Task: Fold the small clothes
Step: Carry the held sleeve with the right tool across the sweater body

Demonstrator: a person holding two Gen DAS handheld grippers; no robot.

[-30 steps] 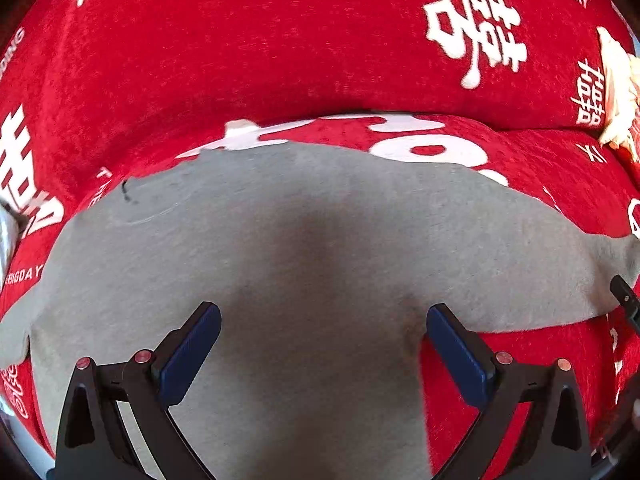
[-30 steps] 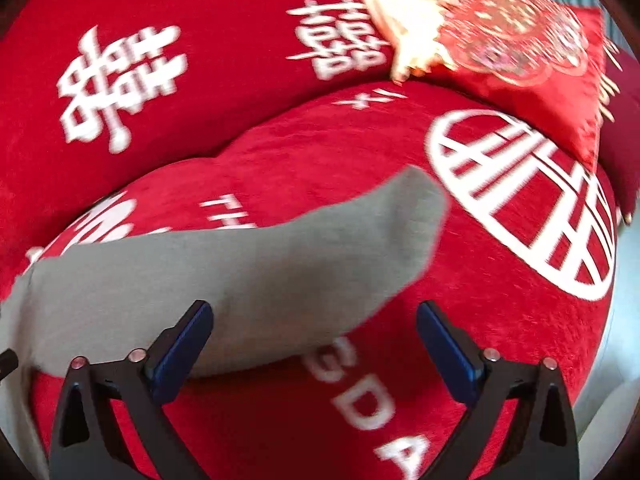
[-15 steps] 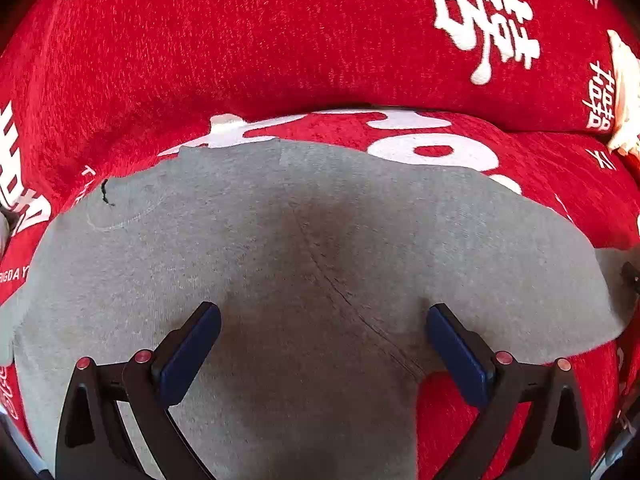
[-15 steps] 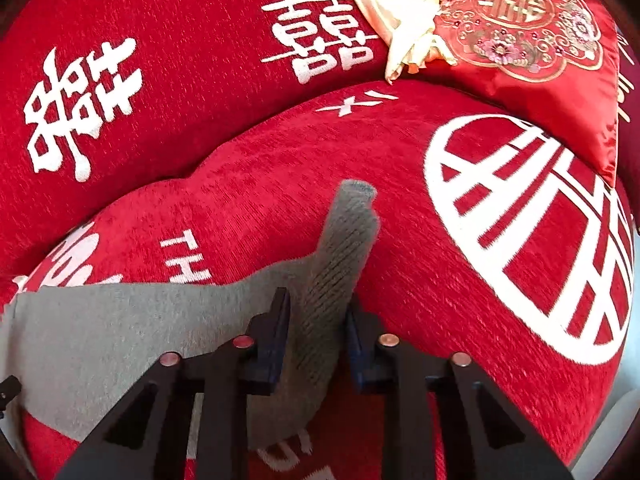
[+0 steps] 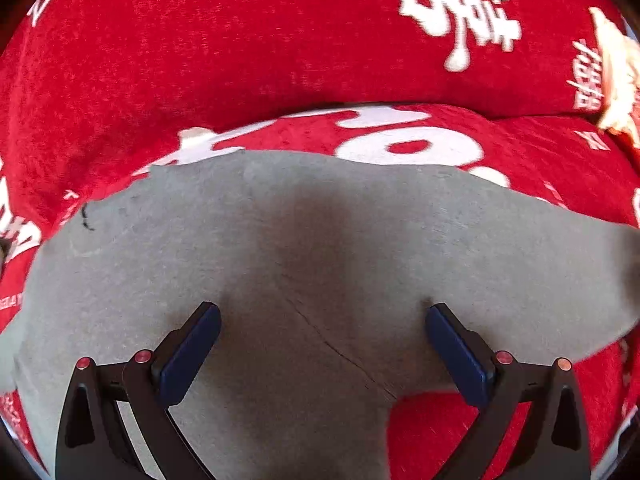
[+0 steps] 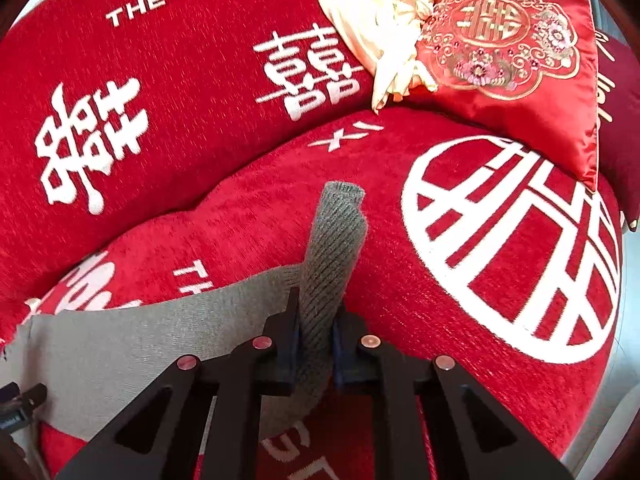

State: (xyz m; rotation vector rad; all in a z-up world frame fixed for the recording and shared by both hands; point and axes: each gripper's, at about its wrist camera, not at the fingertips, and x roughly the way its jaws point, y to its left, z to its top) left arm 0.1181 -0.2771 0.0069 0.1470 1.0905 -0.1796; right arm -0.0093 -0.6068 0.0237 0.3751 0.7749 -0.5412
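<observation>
The right gripper (image 6: 315, 344) clenches the grey knitted garment's (image 5: 320, 280) ribbed sleeve (image 6: 334, 248), which points toward the red sofa cover's (image 6: 200, 120) back edge; the left gripper (image 5: 322, 340) hangs released over the body.

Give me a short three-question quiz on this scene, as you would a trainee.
1. True or false: the left claw is shut on the grey garment.
2. What does the right claw pinch?
A. the ribbed cuff of the grey garment
B. the embroidered red cushion
C. the cream cloth
3. Fill in: English words printed on the red sofa cover read "THE ____".

Key: 1. False; its jaws stand wide apart over the cloth. 2. A. 3. BIGDAY.
</observation>
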